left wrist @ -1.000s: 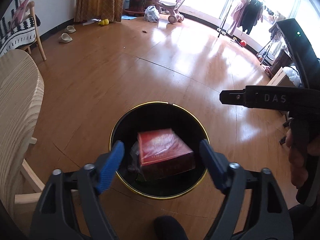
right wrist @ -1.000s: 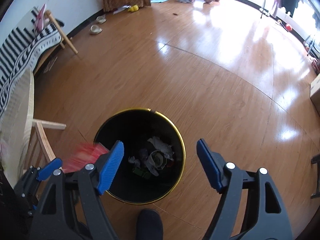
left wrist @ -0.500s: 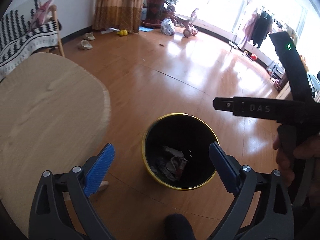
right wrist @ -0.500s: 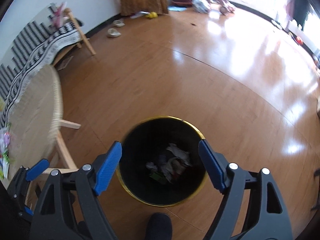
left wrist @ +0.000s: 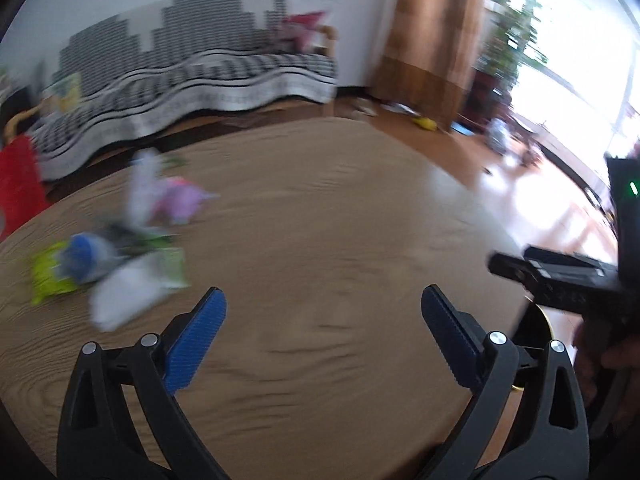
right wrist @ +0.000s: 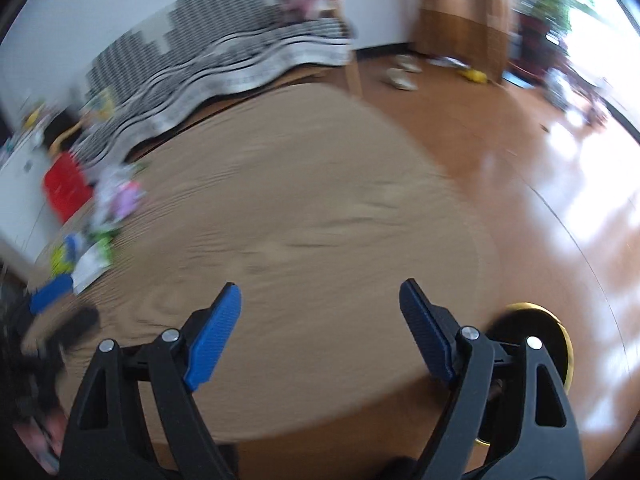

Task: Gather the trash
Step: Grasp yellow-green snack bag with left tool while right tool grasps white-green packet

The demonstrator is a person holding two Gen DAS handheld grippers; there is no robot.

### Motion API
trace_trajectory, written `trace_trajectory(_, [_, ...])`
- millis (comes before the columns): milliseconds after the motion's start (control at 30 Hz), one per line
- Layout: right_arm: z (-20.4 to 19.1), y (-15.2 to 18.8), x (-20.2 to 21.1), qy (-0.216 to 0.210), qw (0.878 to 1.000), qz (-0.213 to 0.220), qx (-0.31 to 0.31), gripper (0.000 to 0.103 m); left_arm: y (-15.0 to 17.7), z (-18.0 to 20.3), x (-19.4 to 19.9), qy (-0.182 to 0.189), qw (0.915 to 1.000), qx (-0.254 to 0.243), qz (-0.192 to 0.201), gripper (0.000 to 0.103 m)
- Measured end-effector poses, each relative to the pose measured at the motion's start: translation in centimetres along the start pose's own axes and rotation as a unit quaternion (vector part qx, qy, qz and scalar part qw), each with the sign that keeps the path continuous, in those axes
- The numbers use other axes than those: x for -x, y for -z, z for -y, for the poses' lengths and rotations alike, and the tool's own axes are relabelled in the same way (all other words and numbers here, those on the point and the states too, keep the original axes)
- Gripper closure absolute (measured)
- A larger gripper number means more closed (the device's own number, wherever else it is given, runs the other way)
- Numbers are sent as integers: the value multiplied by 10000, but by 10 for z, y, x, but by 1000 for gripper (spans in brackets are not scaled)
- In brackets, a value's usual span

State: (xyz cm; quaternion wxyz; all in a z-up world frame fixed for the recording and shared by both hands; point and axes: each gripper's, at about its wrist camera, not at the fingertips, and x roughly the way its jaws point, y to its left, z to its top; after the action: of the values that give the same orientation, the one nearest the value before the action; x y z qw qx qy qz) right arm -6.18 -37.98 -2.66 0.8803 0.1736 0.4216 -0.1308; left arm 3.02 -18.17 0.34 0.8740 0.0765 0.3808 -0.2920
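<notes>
Both views are motion-blurred. My left gripper [left wrist: 322,330] is open and empty above the round wooden table [left wrist: 340,220]. A blurred heap of trash lies on the table's left: a white wrapper [left wrist: 120,300], a green packet [left wrist: 52,276], a blue-capped item [left wrist: 84,256] and a purple-pink wrapper [left wrist: 180,202]. My right gripper [right wrist: 320,328] is open and empty over the table [right wrist: 300,220]; the trash heap [right wrist: 100,224] shows at its far left. The black bin with a gold rim [right wrist: 552,336] stands on the floor beside the table at the lower right.
A sofa with a black-and-white striped cover [left wrist: 200,76] stands behind the table. A red object [left wrist: 18,184] is at the left. The other hand-held gripper [left wrist: 568,280] shows at the right of the left wrist view. Brown curtains [left wrist: 432,40] and slippers [right wrist: 400,76] lie beyond.
Both grippers have swung up and left from over the bin to over the table. The red box dropped into the bin about a second ago. The trash heap has come into view.
</notes>
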Motion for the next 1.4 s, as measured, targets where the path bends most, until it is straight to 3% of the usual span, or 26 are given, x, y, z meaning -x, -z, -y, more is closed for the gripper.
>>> trace_trajectory(67, [-37, -3, -13, -170, 9996, -74, 231, 24, 0, -54, 8, -314, 9987, 390, 68, 8])
trace_trajectory(233, [-117, -1, -47, -488, 9952, -294, 795, 24, 6, -184, 20, -947, 9864, 1337, 118, 8])
trace_trajectory(400, [-165, 6, -72, -531, 9895, -413, 1278, 24, 16, -265, 13, -1217, 9738, 1919, 15, 8])
trace_trajectory(733, [-189, 5, -97, -736, 9855, -568, 1418, 24, 7, -300, -34, -1142, 9716, 2073, -19, 10])
trace_trajectory(800, [-192, 4, -99, -789, 9846, -566, 1457, 24, 7, -302, -37, -1075, 9731, 2038, -35, 26])
trace_trajectory(833, [-193, 4, -99, -824, 9841, -566, 1467, 24, 8, -302, -39, -1008, 9749, 1981, -92, 48])
trace_trajectory(867, [-195, 4, -99, -862, 9837, -563, 1473, 24, 9, -301, -39, -1038, 9751, 1954, -131, 55])
trace_trajectory(933, [-200, 2, -100, -965, 9828, -566, 1470, 24, 13, -301, -33, -1035, 9757, 1928, -112, 59])
trace_trajectory(1200, [-238, 1, -117, -1326, 9771, -695, 1512, 24, 21, -288, 20, -1299, 9777, 1649, 21, 62])
trace_trajectory(1400, [-282, 13, -127, -1666, 9707, -899, 1480, 16, 36, -285, 53, -1332, 9779, 1611, 77, 62])
